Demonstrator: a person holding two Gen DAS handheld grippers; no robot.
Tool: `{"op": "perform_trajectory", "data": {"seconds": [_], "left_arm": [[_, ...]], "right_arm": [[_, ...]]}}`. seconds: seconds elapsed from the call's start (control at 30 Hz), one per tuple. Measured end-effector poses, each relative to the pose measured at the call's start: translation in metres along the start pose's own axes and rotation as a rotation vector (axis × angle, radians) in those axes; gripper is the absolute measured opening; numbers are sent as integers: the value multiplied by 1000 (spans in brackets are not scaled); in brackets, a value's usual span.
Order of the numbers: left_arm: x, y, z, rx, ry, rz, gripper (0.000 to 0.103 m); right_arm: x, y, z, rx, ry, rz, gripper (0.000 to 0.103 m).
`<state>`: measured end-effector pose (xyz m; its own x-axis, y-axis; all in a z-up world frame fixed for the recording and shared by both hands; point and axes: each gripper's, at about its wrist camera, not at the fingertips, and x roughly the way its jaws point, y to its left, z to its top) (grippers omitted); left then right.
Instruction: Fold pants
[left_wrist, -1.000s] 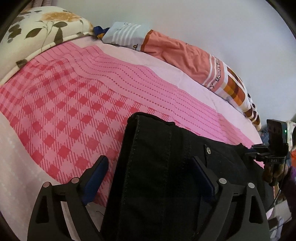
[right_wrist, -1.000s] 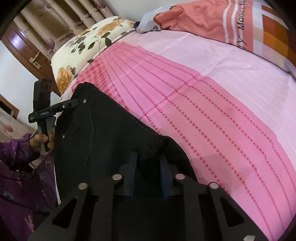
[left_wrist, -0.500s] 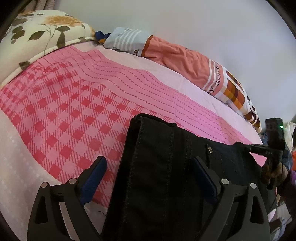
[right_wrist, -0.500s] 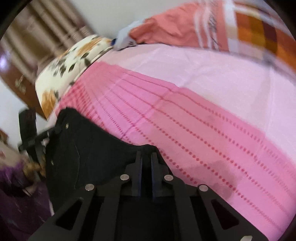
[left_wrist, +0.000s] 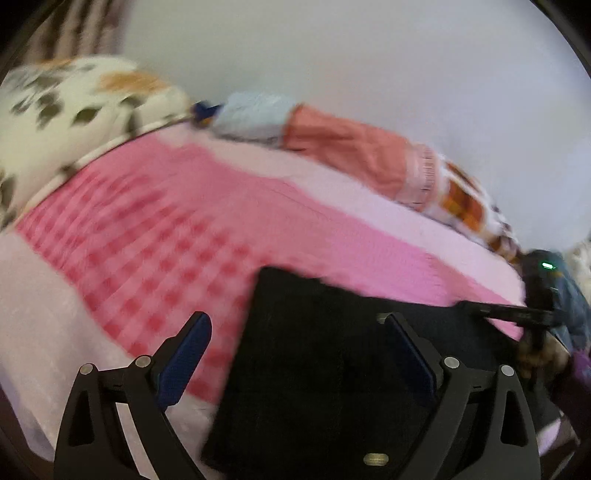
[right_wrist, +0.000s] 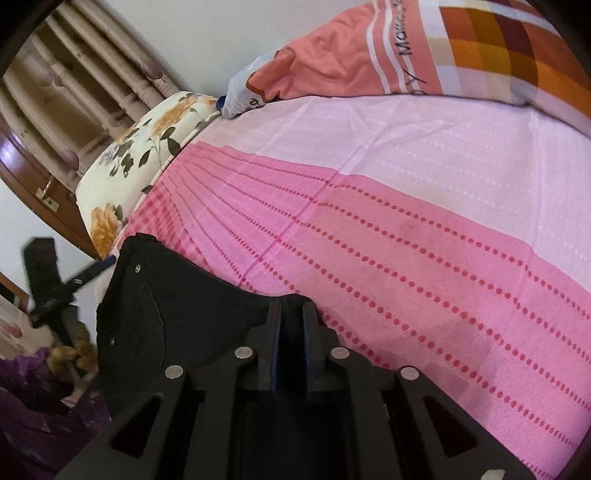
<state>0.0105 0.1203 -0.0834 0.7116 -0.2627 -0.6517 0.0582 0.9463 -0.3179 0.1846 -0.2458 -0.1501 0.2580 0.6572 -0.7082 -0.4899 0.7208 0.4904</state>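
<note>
While the right gripper pinches an edge of the black pants, the left gripper hovers wide open above them; they lie folded compactly on the pink bed (mostly done, I judge); layers underneath are hidden, the left view blurred.

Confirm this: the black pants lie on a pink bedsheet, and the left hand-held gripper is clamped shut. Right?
Not quite. The left hand-held gripper is wide open over the black pants, as the left wrist view shows. The pants do lie on the pink bedsheet.
</note>
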Motion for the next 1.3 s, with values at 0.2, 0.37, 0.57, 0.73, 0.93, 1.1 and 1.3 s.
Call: {"op": "perform_trajectory", "data": {"seconds": [0.2,0.37,0.57,0.73,0.93,1.1,1.3], "left_arm": [[53,-26,-11,167,159,-23,94],[65,-15,-4,165,160,-25,94],[69,-15,14,139,189,4,93],[83,-17,19,265,283,10,94],[80,-17,16,416,279,-35,96],[74,-18,7,501,240,-73,98],[41,6,44,289,191,-191,98]], "right_arm": [[-1,-2,-2,16,-14,7,12],[-2,-6,-6,38,-29,17,12],[-3,-10,-8,62,-37,28,13],[-3,-11,-8,67,-41,34,13],[-4,-14,-8,139,-25,57,18],[-37,-16,-14,305,-137,66,61],[-107,-1,-59,367,-276,93,61]]}}
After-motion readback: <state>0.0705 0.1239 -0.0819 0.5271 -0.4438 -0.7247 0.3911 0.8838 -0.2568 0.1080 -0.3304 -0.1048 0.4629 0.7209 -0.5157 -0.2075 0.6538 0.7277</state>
